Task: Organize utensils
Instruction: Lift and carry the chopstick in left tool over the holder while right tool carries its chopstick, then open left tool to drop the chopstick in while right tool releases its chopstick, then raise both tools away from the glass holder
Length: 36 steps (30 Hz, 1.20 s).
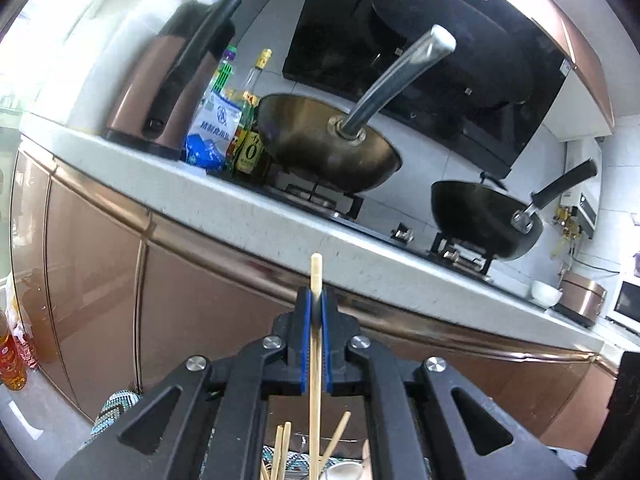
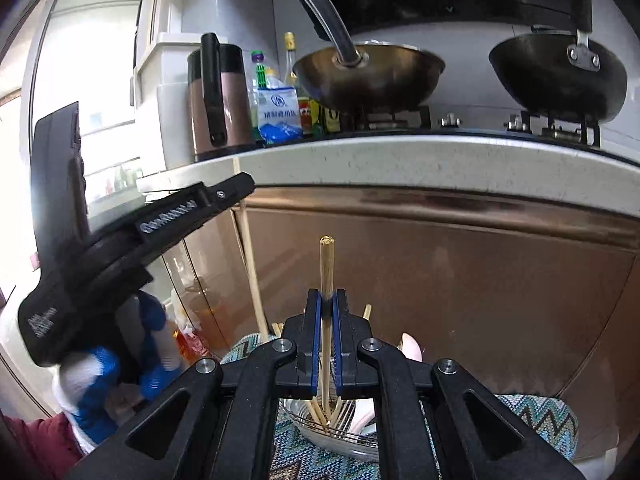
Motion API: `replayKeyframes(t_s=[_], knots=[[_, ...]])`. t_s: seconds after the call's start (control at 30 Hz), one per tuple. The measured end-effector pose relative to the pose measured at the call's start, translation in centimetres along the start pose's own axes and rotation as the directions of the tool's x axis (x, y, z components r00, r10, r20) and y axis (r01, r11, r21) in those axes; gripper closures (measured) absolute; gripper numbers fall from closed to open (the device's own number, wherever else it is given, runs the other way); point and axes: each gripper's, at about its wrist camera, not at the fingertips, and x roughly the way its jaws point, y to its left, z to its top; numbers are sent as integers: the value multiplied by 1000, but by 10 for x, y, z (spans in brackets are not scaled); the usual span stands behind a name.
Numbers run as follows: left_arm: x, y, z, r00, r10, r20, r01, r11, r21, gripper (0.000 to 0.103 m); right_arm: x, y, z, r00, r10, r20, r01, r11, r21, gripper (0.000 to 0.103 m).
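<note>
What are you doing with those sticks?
A person is sorting utensils with two hand-held tongs. The left tongs are shut on one wooden chopstick, and the right tongs are shut on another chopstick. Both are held upright in front of the kitchen counter. Below them, more chopsticks stand in a wire basket on a zigzag cloth.

Both tools are matte black plastic. The left gripper (image 1: 316, 308) and the right gripper (image 2: 327, 300) each have two narrow fingers lined with blue ribbed pads, worked by angled link arms with triangular cut-outs and round silver screws at the joints. In the right wrist view the left gripper shows a white coiled spring, white lettering, and a gloved hand (image 2: 116, 376) in blue and white with a dark red sleeve (image 2: 36, 444)
</note>
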Motion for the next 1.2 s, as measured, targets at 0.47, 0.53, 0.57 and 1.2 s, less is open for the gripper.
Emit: replayKeyframes(t_s=[0.47,0.53,0.57,1.2], knots=[[23,11,-57,997,74,-38,-72,996,45,92,23,-15,-31,997,-48,-68,49,999,15,94],[19,12,-57,996,75,-45,-72,996,55,83,20,-16,-32,997,-46,-67,48,998,29,89],[16,13,-56,996,74,-49,-71,996,53,79,18,-16,-32,997,-51,-63,53,998,32,86],[-106,-2,-27,976,133,-171,-85,962,259,55,-98,19,-42,987,-158,9,156,981,113,68]])
